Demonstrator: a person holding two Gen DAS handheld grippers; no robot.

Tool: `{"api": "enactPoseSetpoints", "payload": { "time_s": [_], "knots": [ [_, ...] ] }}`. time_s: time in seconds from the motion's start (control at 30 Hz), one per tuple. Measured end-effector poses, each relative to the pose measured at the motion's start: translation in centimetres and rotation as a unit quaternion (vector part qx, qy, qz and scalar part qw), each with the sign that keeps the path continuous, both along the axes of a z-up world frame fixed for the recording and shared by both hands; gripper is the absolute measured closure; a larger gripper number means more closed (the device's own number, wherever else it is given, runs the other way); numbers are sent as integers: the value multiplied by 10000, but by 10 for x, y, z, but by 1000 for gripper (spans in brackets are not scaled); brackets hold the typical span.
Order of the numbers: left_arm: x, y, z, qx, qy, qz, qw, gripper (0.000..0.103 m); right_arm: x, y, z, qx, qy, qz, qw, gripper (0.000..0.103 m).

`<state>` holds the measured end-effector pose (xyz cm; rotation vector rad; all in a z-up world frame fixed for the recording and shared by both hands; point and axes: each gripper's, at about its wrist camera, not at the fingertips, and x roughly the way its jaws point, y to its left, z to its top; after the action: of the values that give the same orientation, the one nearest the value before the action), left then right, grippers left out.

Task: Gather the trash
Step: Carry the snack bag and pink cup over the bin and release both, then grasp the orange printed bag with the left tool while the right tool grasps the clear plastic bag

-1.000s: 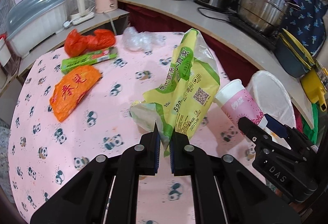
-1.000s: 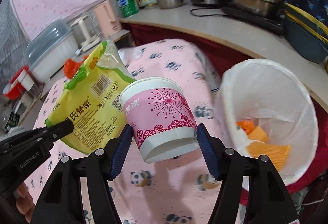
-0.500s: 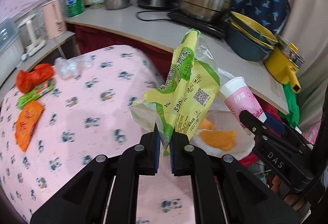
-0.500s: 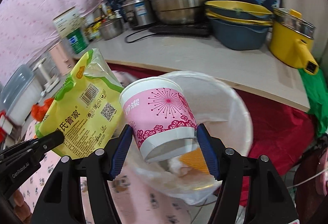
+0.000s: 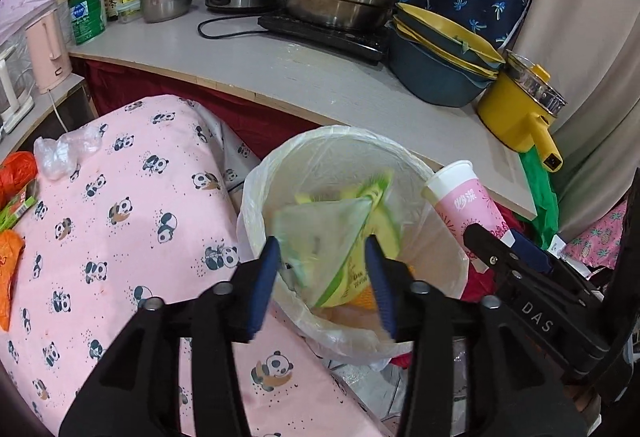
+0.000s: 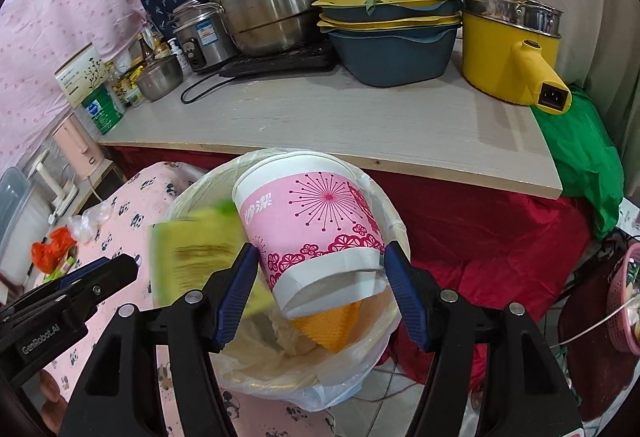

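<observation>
The left claw (image 5: 326, 277) has just opened, dropping the yellow-green bag (image 5: 344, 237) into the bin (image 5: 256, 197).

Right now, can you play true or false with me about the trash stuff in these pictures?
1. The right gripper holds a pink paper cup. True.
2. The left gripper squeezes the yellow-green bag tight. False: its jaws have just been opening, and the blurred bag looks to be dropping between them into the bin.
3. The trash bin has a white plastic liner. True.
4. The bin has nothing inside. False: an orange wrapper already lies in it.
5. The cup is above the bin. True.
6. The yellow pot stands on the pink panda tablecloth. False: it stands on the grey counter.
</observation>
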<state>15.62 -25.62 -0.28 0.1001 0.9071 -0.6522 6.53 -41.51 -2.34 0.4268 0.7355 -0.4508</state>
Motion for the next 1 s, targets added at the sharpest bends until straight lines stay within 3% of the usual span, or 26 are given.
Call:
{"api": "enactPoseSetpoints", "payload": {
  "time_s": [0.53, 0.6, 0.63, 0.8, 1.0],
  "knots": [
    [8, 37, 6, 123, -284, 505, 9982, 46, 22, 27, 11, 60, -145, 376, 9992, 38],
    [9, 45, 8, 108, -301, 597, 9977, 41, 24, 35, 16, 45, -186, 463, 9987, 38],
    [9, 51, 10, 102, -339, 664, 9972, 37, 26, 40, 19, 47, -214, 530, 9984, 38],
    [11, 86, 18, 148, -558, 1004, 9933, 37, 35, 74, 31, 31, -355, 873, 9955, 34],
    [23, 146, 17, 139, -526, 1549, 9864, 37, 59, 129, 35, -15, -329, 1409, 9895, 33]
  ]
}}
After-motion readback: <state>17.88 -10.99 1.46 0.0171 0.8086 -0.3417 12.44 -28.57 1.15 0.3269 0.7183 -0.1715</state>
